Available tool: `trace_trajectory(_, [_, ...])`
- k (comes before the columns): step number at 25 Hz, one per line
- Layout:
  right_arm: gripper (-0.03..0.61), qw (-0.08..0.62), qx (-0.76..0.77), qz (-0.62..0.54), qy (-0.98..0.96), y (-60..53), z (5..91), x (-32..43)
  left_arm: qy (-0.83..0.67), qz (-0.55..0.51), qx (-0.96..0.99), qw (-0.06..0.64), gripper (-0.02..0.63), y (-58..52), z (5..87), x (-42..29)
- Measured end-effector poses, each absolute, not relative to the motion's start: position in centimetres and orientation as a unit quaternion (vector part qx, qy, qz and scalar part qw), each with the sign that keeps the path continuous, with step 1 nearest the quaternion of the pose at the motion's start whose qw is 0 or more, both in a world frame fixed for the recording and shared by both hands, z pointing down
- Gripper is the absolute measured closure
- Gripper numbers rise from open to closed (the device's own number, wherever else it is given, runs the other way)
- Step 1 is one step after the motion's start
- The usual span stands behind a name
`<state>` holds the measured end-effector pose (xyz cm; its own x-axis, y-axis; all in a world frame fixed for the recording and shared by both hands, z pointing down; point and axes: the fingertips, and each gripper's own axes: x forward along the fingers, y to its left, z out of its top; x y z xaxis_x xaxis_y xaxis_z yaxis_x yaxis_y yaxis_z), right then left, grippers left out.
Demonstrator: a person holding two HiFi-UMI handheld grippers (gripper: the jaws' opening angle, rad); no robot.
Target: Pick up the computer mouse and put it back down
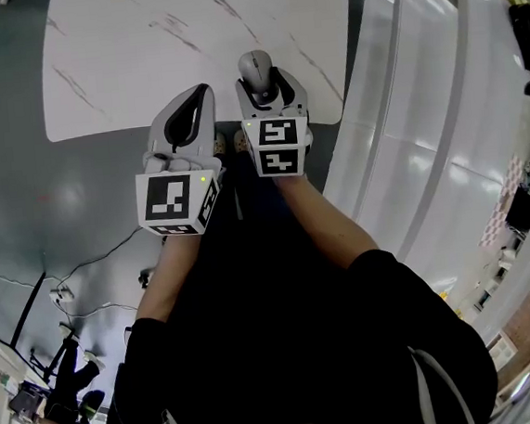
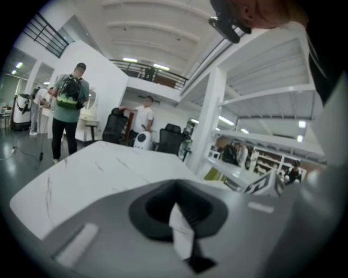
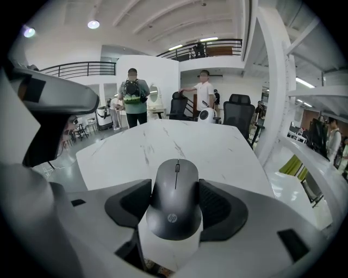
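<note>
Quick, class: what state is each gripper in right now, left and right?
Left gripper: shut, nothing between its jaws.
Right gripper: shut on the computer mouse.

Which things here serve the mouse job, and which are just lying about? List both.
Job: computer mouse, right hand-held gripper shut on it, marble table.
Lying about: idle left hand-held gripper, office chairs, white shelving, bystanders.

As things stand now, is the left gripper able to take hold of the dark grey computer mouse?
Probably not. The dark grey computer mouse is clamped in the right gripper, whose tongs cover both of its sides. The left gripper is beside it, and its own tongs are shut.
</note>
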<state>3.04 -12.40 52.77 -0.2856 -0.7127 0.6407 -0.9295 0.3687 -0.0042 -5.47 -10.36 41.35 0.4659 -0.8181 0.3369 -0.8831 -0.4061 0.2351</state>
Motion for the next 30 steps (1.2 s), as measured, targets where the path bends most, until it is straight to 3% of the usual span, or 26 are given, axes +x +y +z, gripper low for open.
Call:
trace_trajectory(20, [0.331, 0.333, 0.511, 0.258, -0.749, -11.8, 56.8, 2.5, -0.501, 0.09, 0.836, 0.205, 0.606, -10.0, 42.4, -5.8])
trace_trajectory(30, [0.322, 0.313, 0.521, 0.231, -0.76, -12.3, 54.9, 3.0, -0.503, 0.093, 0.837, 0.193, 0.606, -10.2, 41.8, -6.4])
